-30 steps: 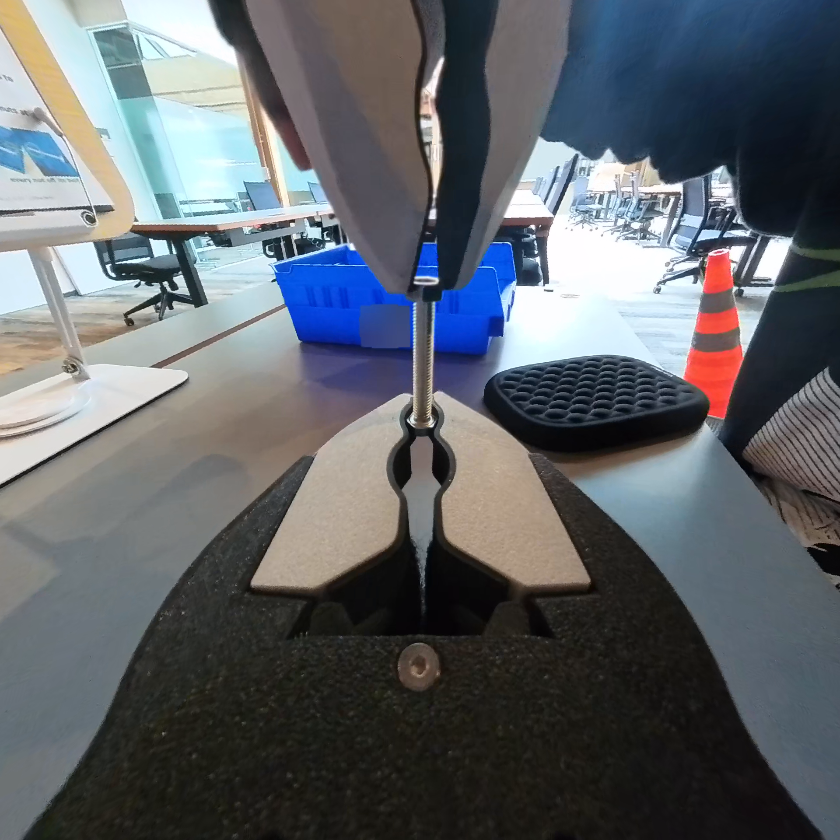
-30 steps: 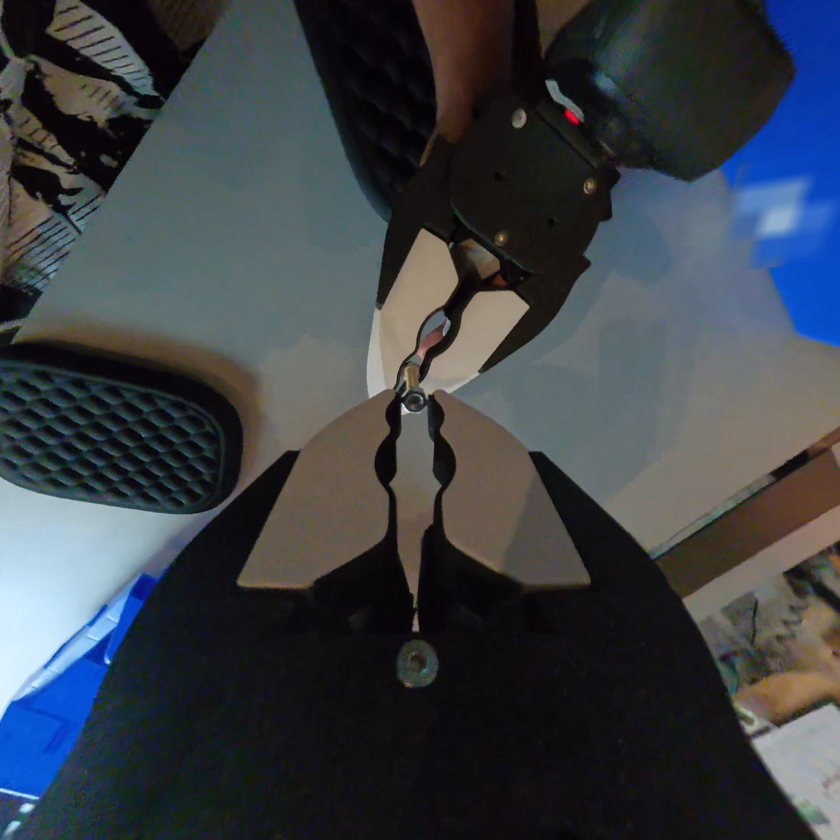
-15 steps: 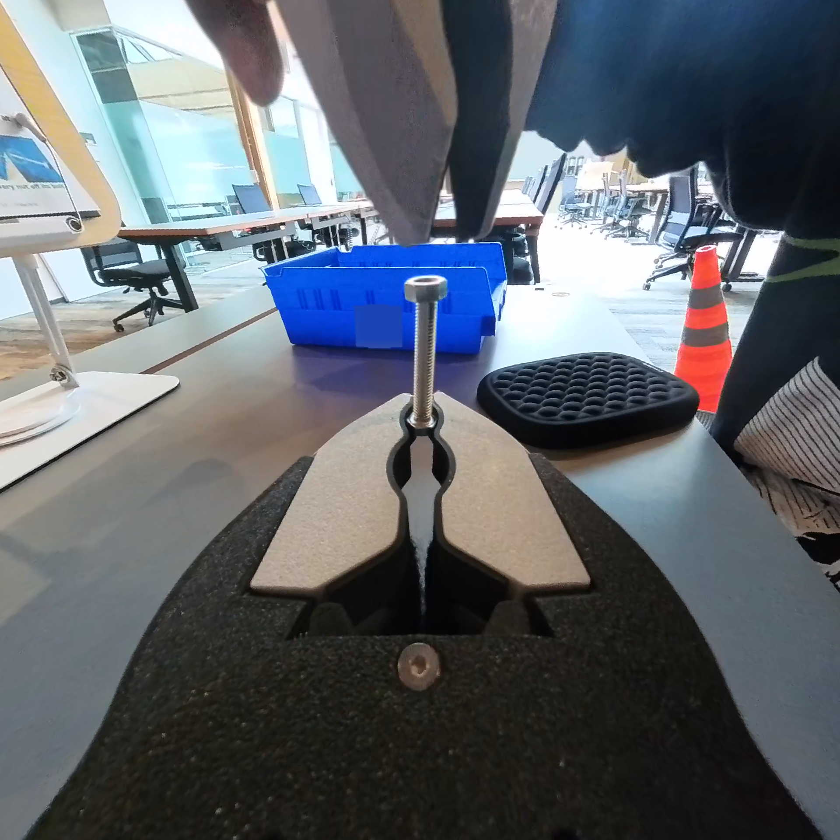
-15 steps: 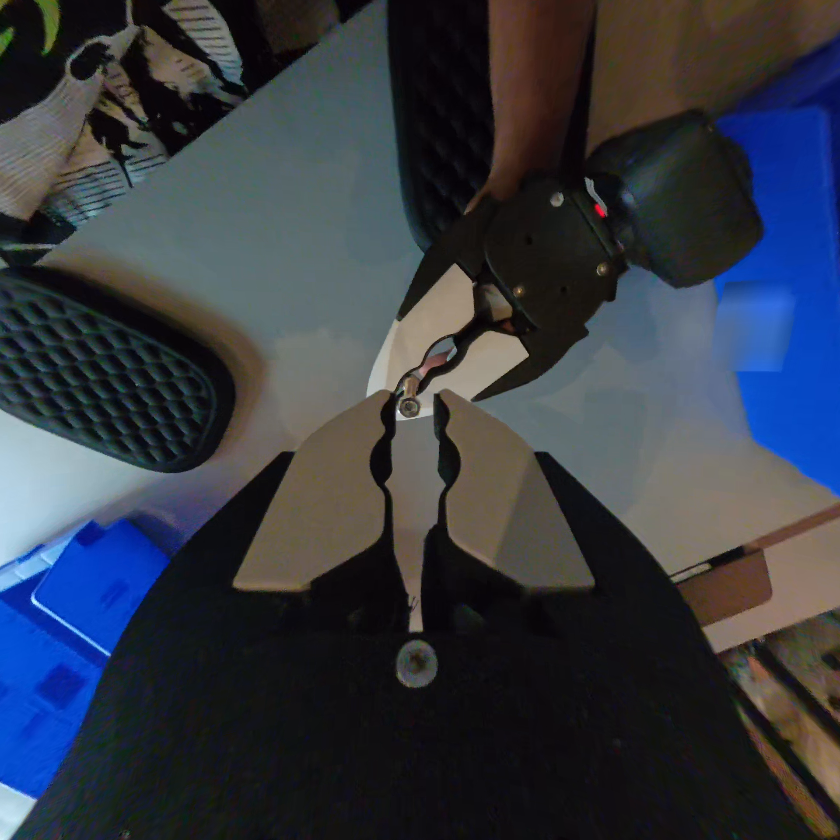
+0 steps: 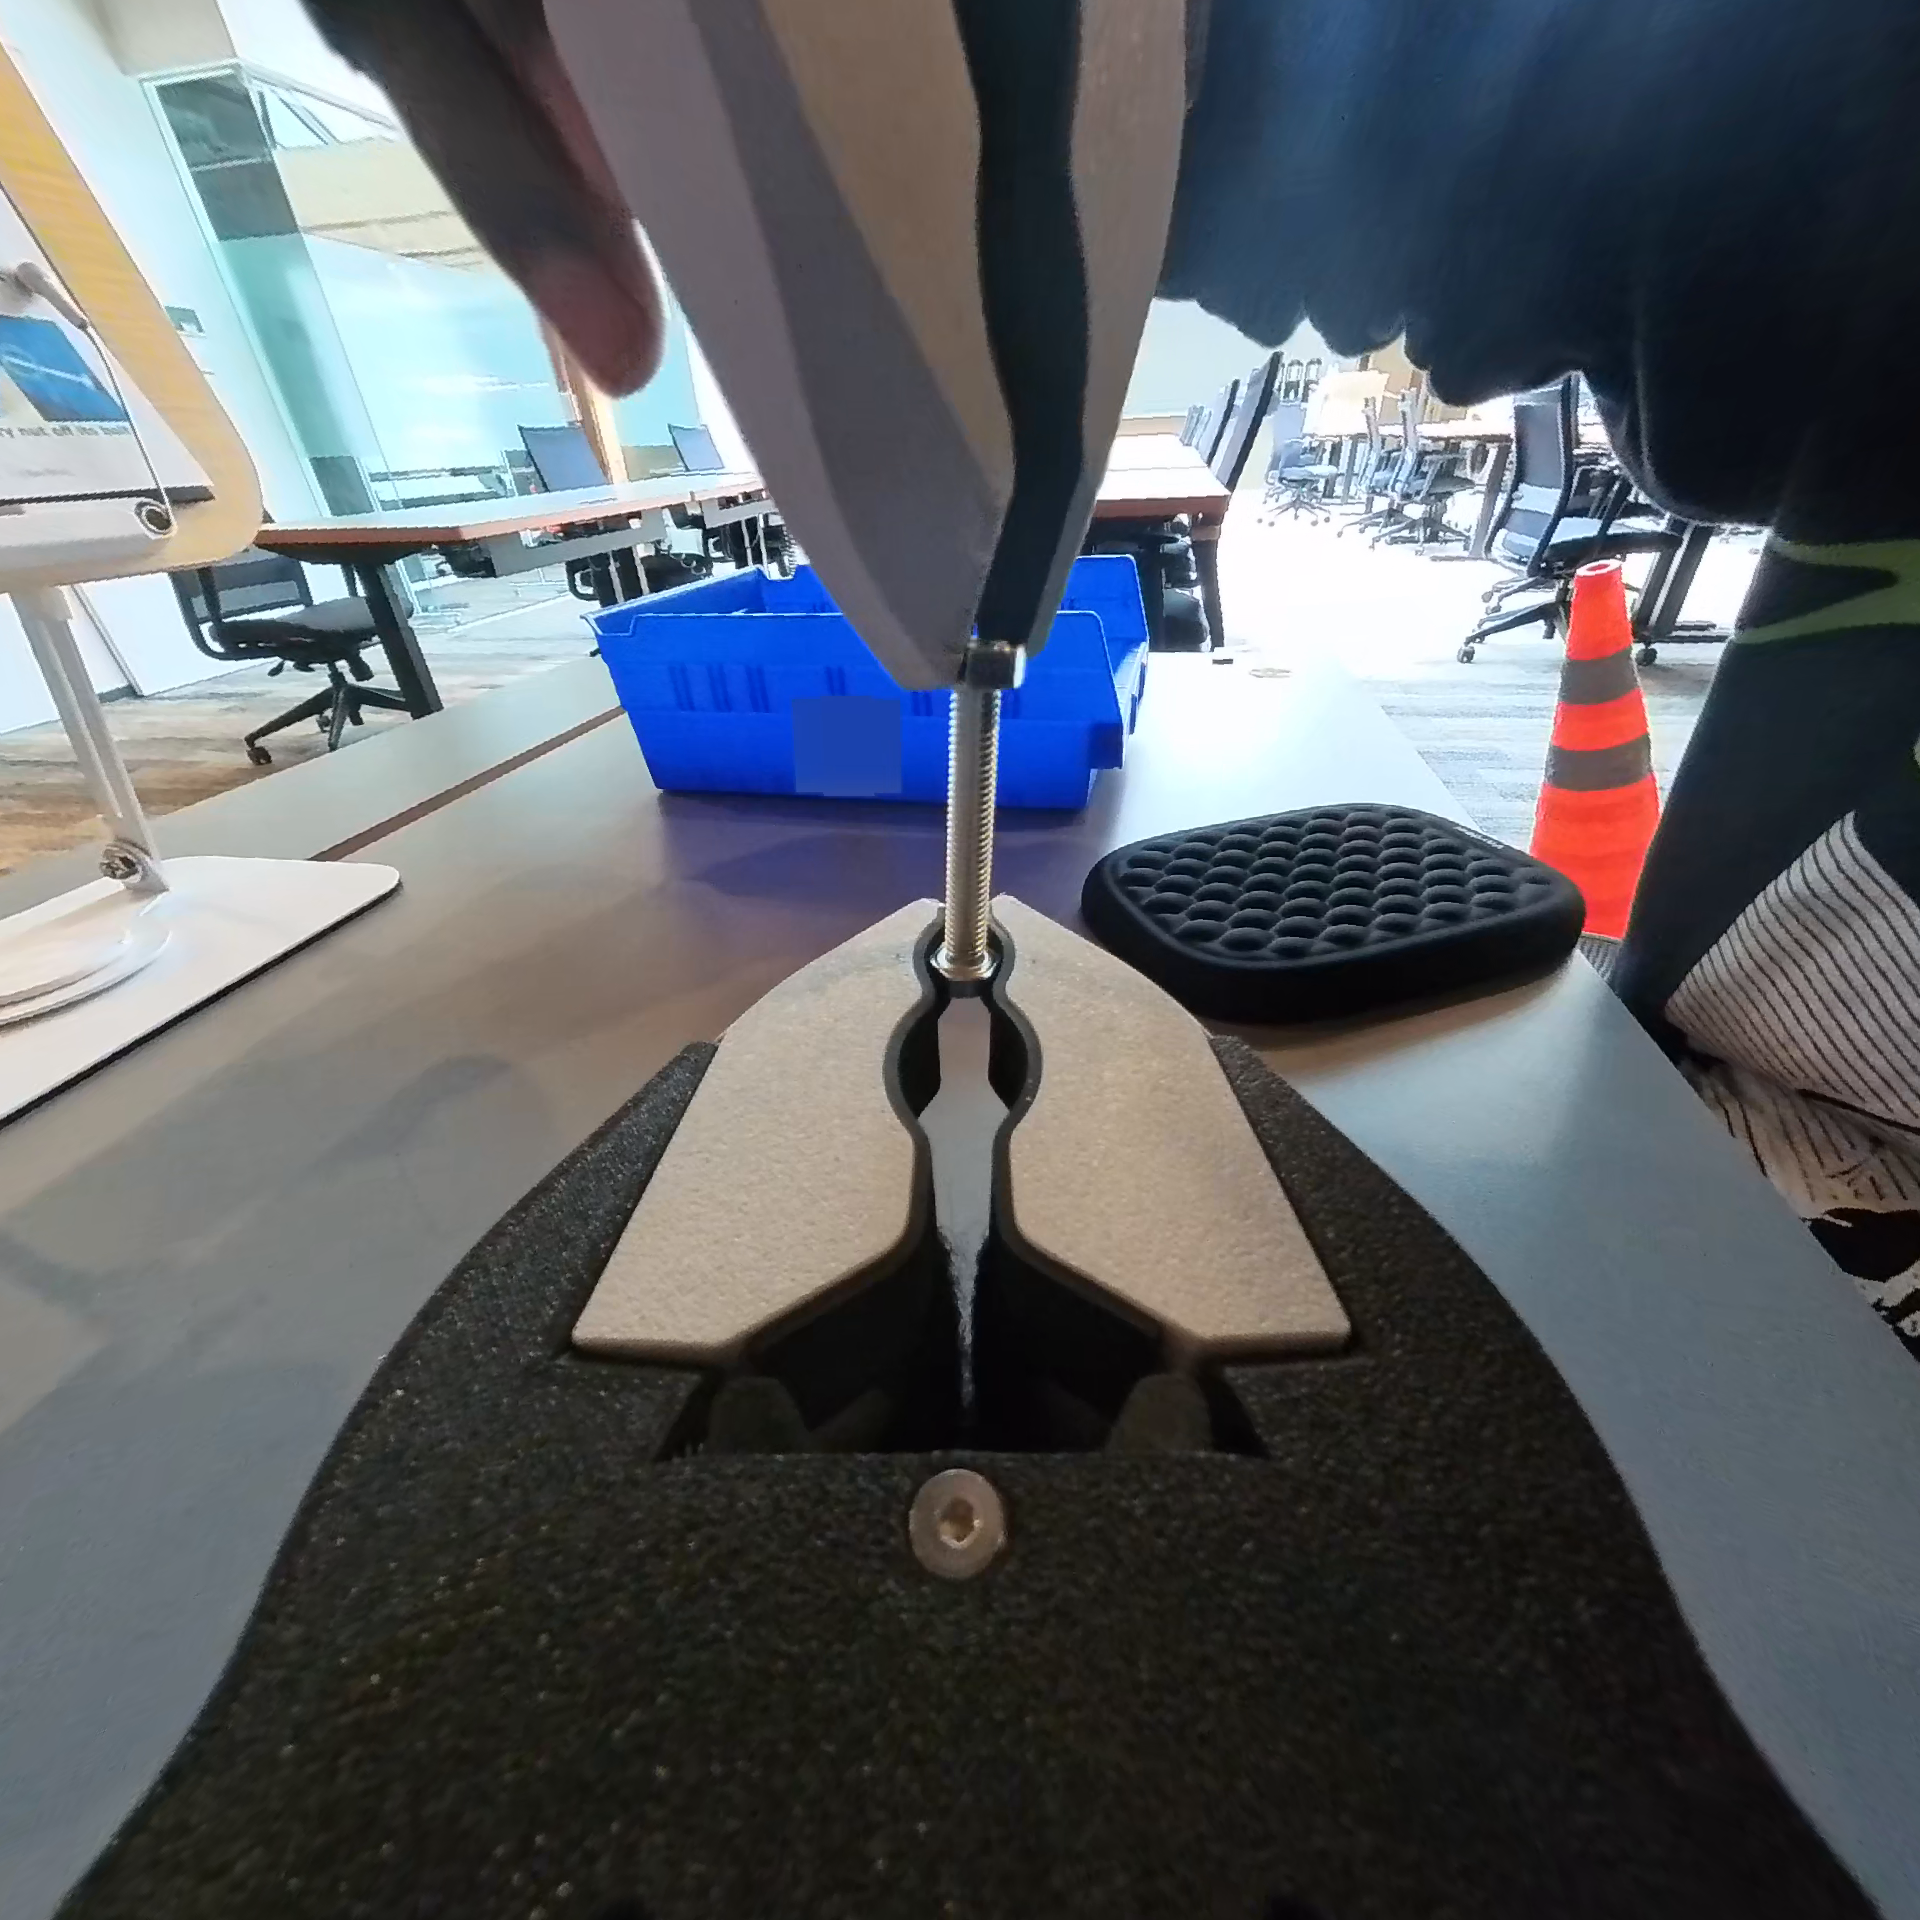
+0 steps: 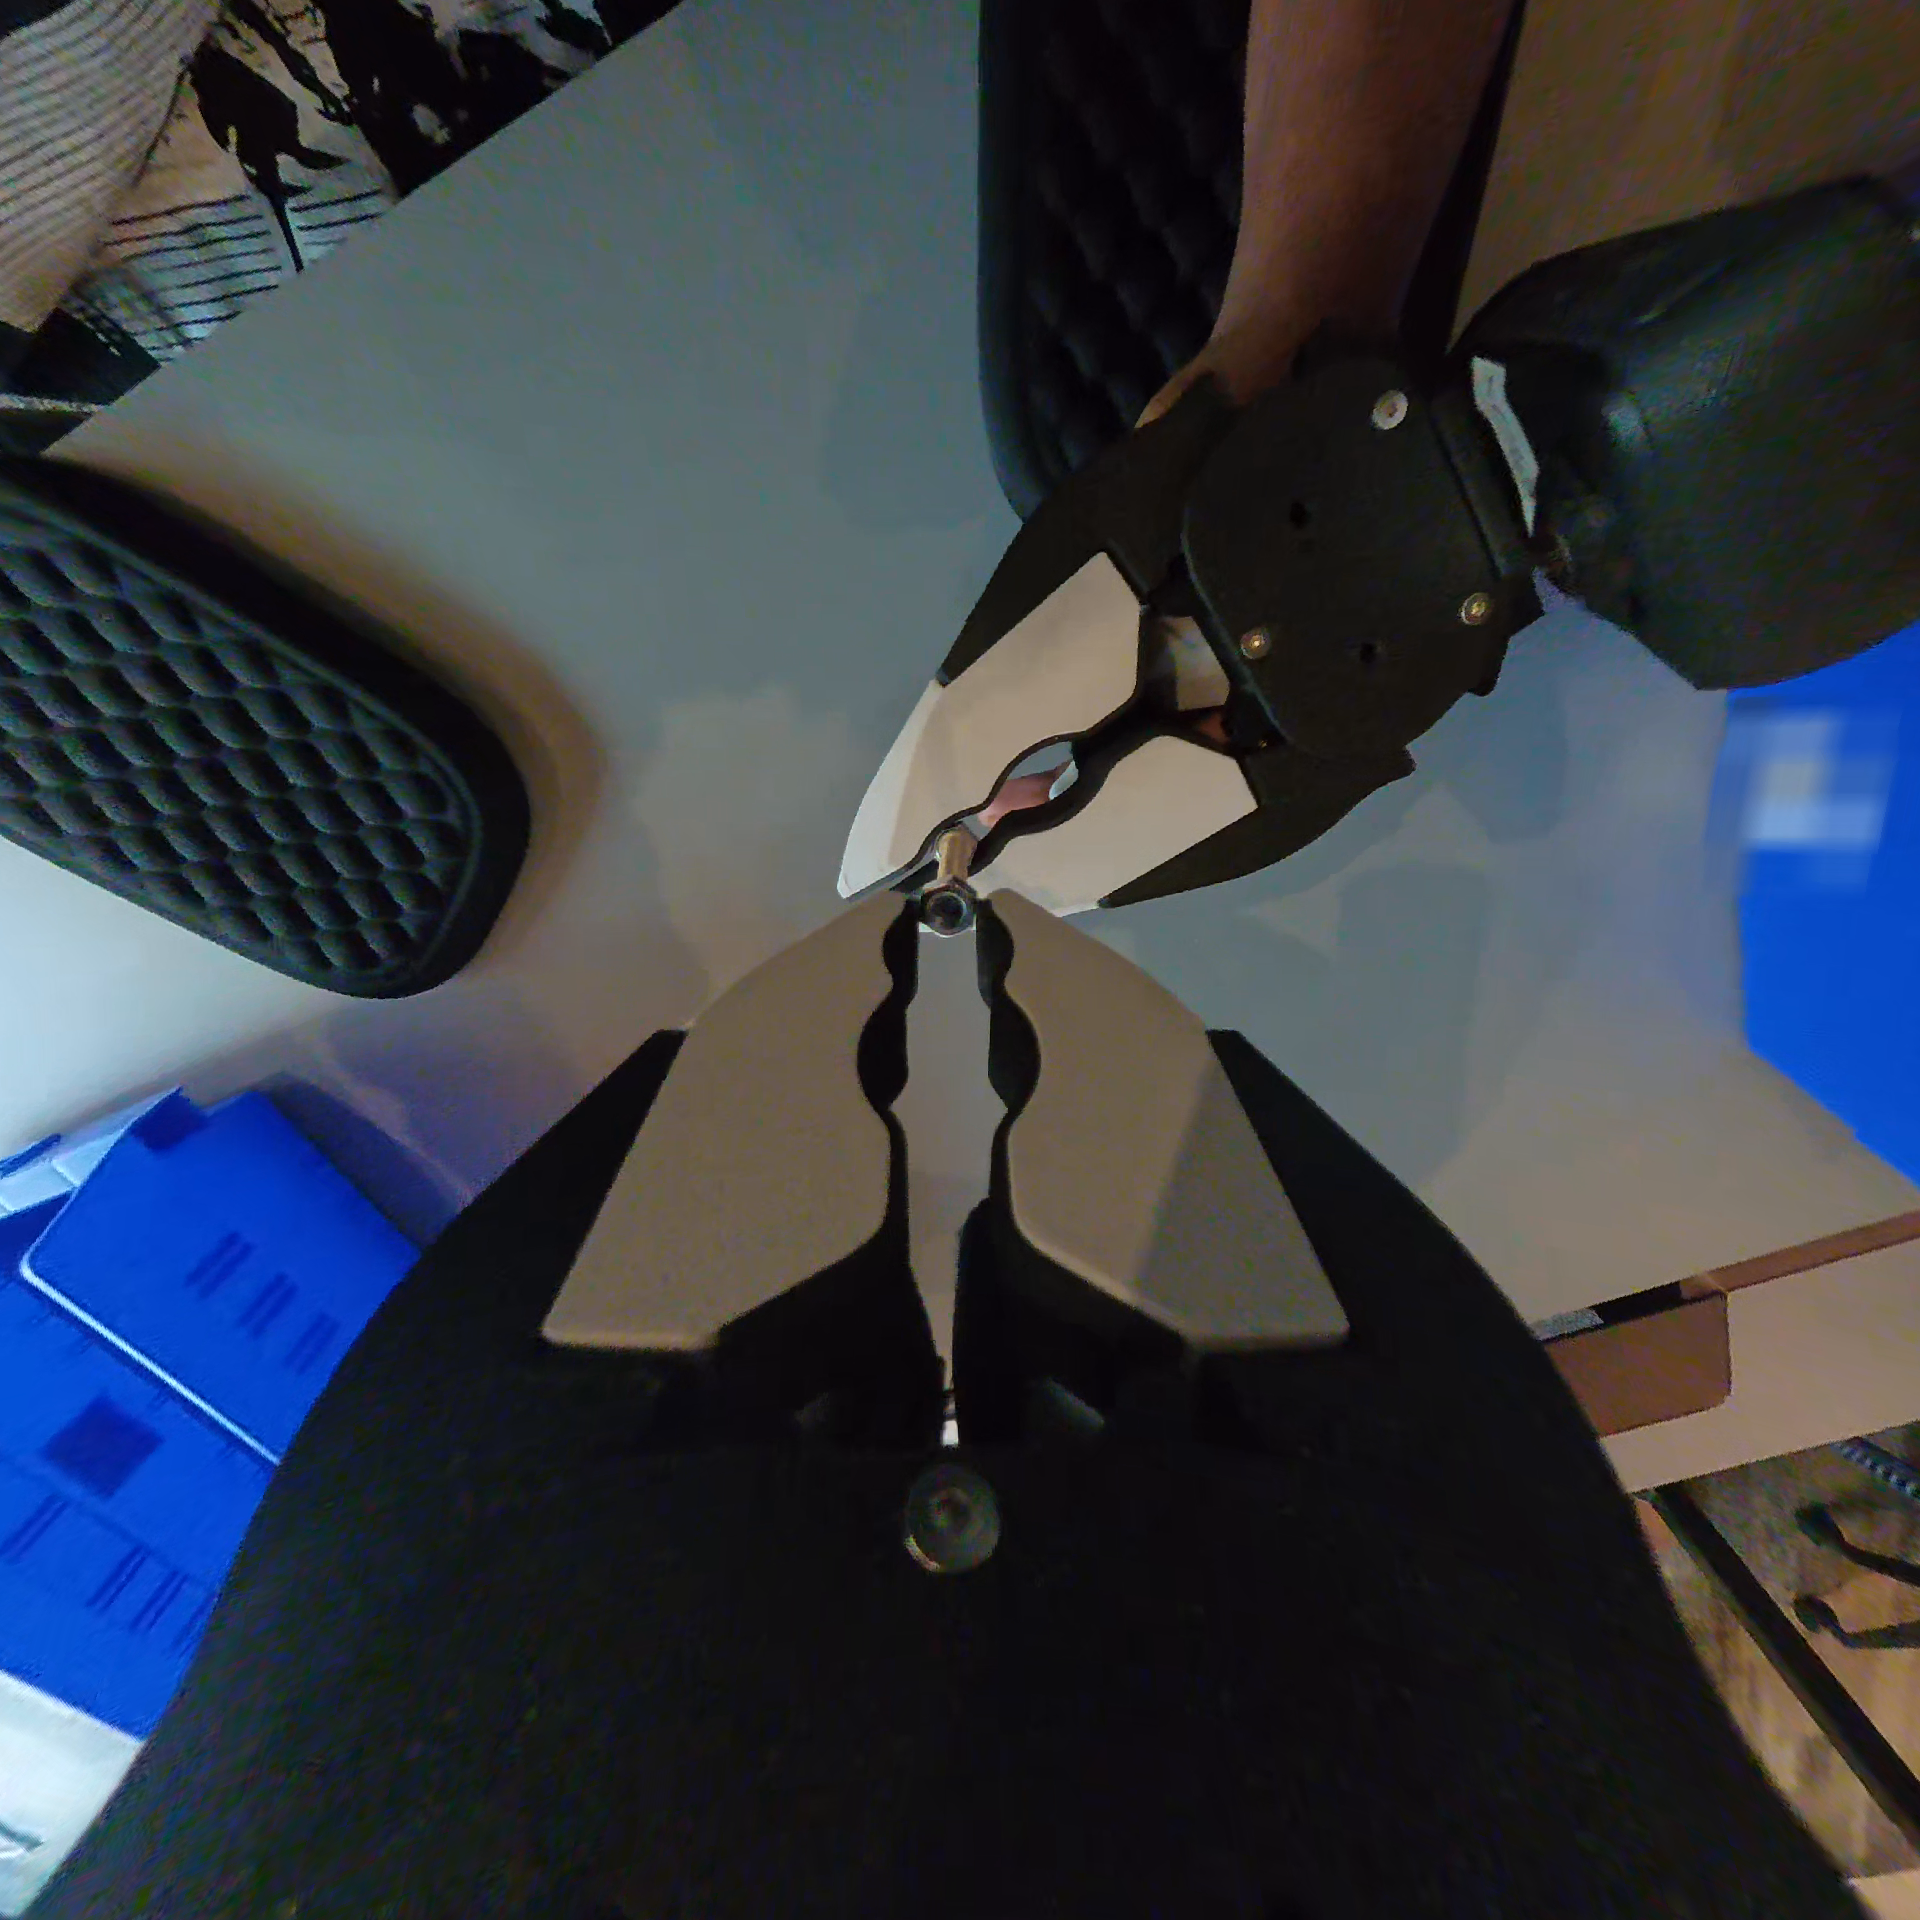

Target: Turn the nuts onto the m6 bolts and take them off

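Bolt (image 5: 971, 821) upright between both claws

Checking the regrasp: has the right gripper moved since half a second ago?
Yes. The right gripper has come back down against the blue bin behind it, and its jaws now sit on the bolt head.

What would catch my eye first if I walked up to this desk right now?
Probably the silver bolt standing upright in mid-air: the left gripper clamps its lower end, and the right gripper pinches its head from above. Behind it sits a bright blue bin, with a black honeycomb pad to the right and an orange cone past the desk edge.
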